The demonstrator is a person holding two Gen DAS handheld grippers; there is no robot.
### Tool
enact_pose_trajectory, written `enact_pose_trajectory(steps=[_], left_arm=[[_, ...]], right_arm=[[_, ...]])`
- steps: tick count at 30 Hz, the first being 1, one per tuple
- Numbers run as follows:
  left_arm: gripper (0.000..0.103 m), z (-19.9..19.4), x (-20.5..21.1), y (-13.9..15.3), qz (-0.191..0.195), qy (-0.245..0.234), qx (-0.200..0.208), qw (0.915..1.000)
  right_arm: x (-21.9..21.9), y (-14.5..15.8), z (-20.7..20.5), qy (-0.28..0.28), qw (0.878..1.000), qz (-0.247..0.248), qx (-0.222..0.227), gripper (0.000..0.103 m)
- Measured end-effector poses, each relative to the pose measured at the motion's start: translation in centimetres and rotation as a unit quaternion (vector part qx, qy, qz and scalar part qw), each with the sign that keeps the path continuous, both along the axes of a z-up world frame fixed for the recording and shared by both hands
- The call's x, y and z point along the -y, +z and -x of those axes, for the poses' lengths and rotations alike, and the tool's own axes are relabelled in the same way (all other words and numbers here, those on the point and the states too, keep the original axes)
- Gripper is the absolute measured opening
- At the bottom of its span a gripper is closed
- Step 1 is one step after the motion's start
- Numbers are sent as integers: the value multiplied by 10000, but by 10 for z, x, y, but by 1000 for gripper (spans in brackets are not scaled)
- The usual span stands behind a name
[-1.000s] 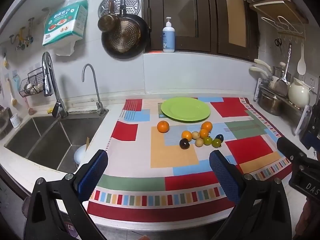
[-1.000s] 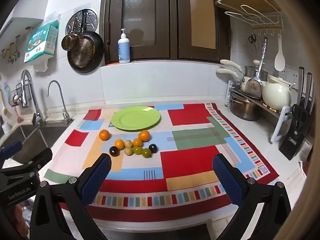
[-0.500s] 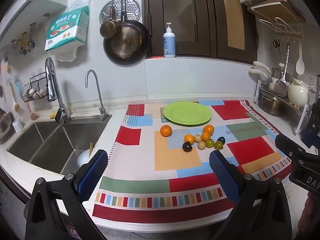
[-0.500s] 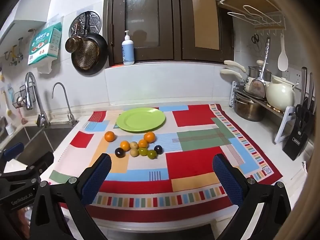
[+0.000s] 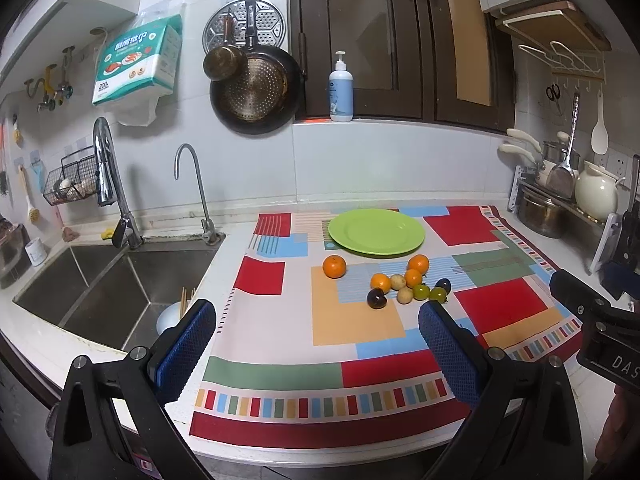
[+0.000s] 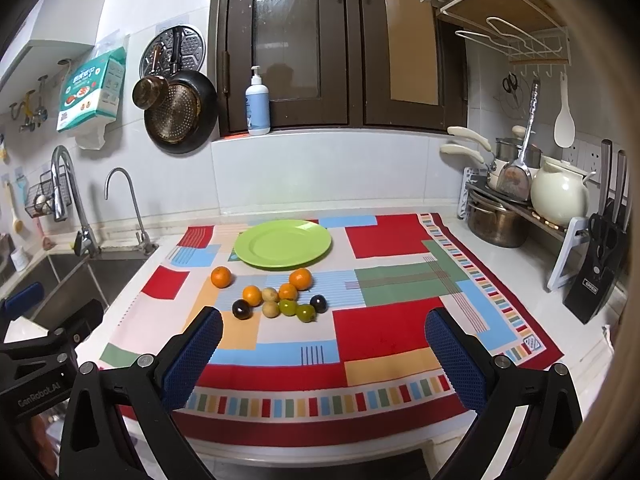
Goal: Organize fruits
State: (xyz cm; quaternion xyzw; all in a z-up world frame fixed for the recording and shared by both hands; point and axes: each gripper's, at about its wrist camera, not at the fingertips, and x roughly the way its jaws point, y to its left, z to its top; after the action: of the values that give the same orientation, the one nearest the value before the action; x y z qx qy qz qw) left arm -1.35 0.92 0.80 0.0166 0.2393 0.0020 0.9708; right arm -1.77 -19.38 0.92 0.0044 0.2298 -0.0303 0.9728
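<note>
Left wrist view: I hold the left gripper (image 5: 316, 330) spread wide and empty, short of the cloth's (image 5: 352, 336) near edge, so nothing is disturbed. The fruits (image 5: 400, 286) lie clustered on the cloth, ahead of the fingers (image 5: 188, 344) and nearer the right one; the green plate (image 5: 376, 236) sits bare just beyond them, probably the destination.

Right wrist view: the right gripper (image 6: 324, 344) is likewise fully open and empty. The fruits (image 6: 276, 298) lie ahead, nearer its left finger, well apart from both pads. No fruit is plated yet.
</note>
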Motion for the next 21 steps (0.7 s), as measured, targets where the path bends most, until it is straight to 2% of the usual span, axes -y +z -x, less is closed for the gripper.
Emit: enact_pose_trajectory(steps=[21], left_arm=[[103,0,-2,2,51,-62,18,10000]], right_arm=[[-5,3,2,-8,10000,14,58,102]])
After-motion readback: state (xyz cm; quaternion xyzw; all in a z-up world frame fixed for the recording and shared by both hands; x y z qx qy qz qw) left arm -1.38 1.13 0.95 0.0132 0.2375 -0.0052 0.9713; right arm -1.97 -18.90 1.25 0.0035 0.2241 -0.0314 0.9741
